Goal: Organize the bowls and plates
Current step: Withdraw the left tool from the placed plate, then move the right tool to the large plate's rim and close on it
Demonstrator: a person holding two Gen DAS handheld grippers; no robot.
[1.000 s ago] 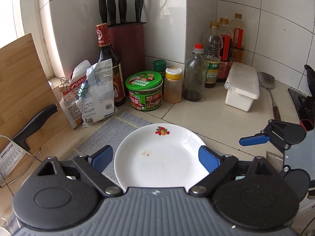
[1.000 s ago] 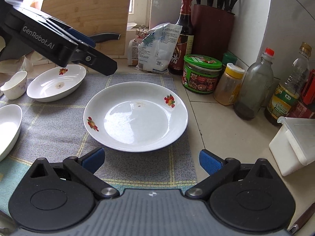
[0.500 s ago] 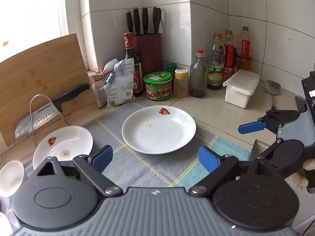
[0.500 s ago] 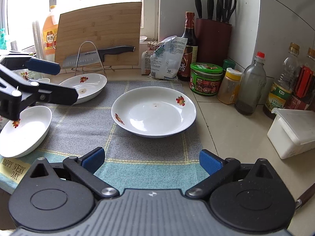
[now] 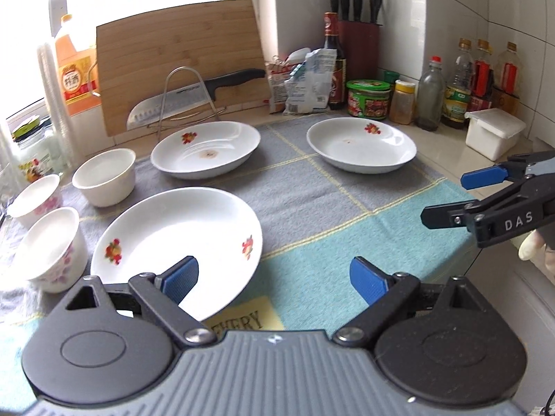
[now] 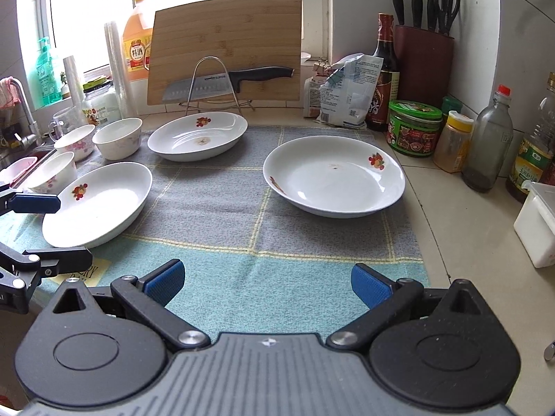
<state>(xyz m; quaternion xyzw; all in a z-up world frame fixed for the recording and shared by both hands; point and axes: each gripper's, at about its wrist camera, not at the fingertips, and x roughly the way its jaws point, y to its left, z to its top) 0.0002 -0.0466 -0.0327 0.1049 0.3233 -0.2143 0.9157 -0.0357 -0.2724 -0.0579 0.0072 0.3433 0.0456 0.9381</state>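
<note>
White porcelain sits face-up on the checked cloth (image 6: 242, 204) covering the counter (image 6: 461, 215): we see three round plates (no long axis to speak of), the near plate (image 5: 180, 239) just ahead of our left gripper (image 5: 274, 277), the far-left plate (image 5: 204, 149) by the knife stand (image 5: 187, 97), the right plate (image 6: 333, 180) nearer the jars. Both the left gripper and the right gripper (image 6: 267, 282) are spread wide, holding nothing. Only our right view shows the faucet (image 6: 20, 107) and four bowls (image 6: 118, 137); the left view shows three.

on the checked cloth (image 6: 242, 215), one white flowered plate (image 6: 99, 204) lies left of the right gripper's fingers (image 6: 163, 282), another white plate (image 6: 334, 180) ahead right, a third plate (image 6: 197, 135) farther behind.
</note>
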